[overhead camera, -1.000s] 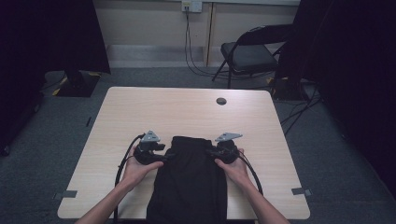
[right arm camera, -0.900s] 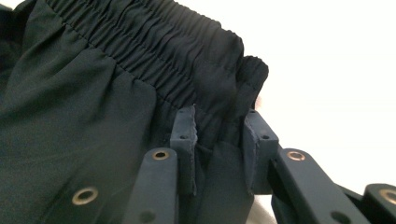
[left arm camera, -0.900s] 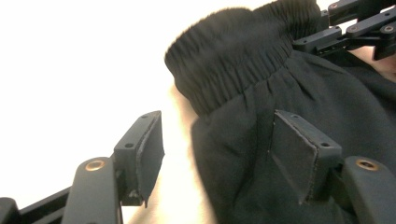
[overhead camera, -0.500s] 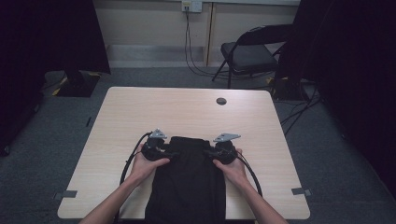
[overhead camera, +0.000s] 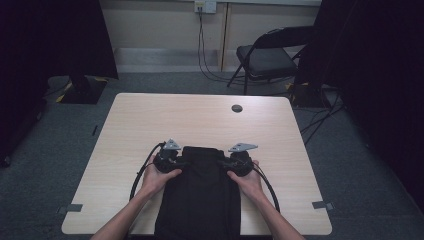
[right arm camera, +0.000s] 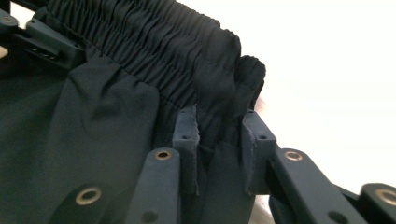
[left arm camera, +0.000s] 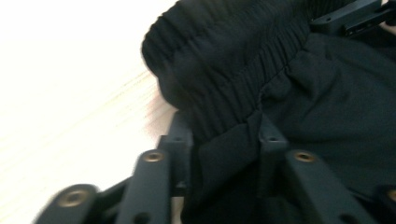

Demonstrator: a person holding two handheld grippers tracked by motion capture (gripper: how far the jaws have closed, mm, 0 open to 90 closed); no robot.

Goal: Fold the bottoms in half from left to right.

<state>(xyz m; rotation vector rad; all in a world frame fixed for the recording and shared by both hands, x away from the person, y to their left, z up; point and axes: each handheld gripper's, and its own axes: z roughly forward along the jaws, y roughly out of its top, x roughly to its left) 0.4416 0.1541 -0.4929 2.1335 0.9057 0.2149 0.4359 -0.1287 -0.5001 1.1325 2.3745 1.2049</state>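
Observation:
A black garment (overhead camera: 200,197) with an elastic waistband (left arm camera: 224,56) lies flat at the near middle of the wooden table (overhead camera: 150,120), its waistband end facing away from the person. My left gripper (overhead camera: 179,162) is at the waistband's left corner; its jaws have just been closing, and in the left gripper view the left gripper (left arm camera: 223,140) has a fold of the black cloth pinched between its pads. My right gripper (overhead camera: 225,162) is at the waistband's right corner, where the right gripper (right arm camera: 219,123) is shut on the gathered cloth (right arm camera: 205,84).
A round black grommet (overhead camera: 236,108) sits in the tabletop at the far middle. A black folding chair (overhead camera: 267,57) stands beyond the table's far right corner. Gripper cables (overhead camera: 137,175) loop on the table beside each hand.
My left gripper has moved right and slightly down onto the waistband's left corner, and its jaws have closed on the cloth. The right gripper has kept its hold in place.

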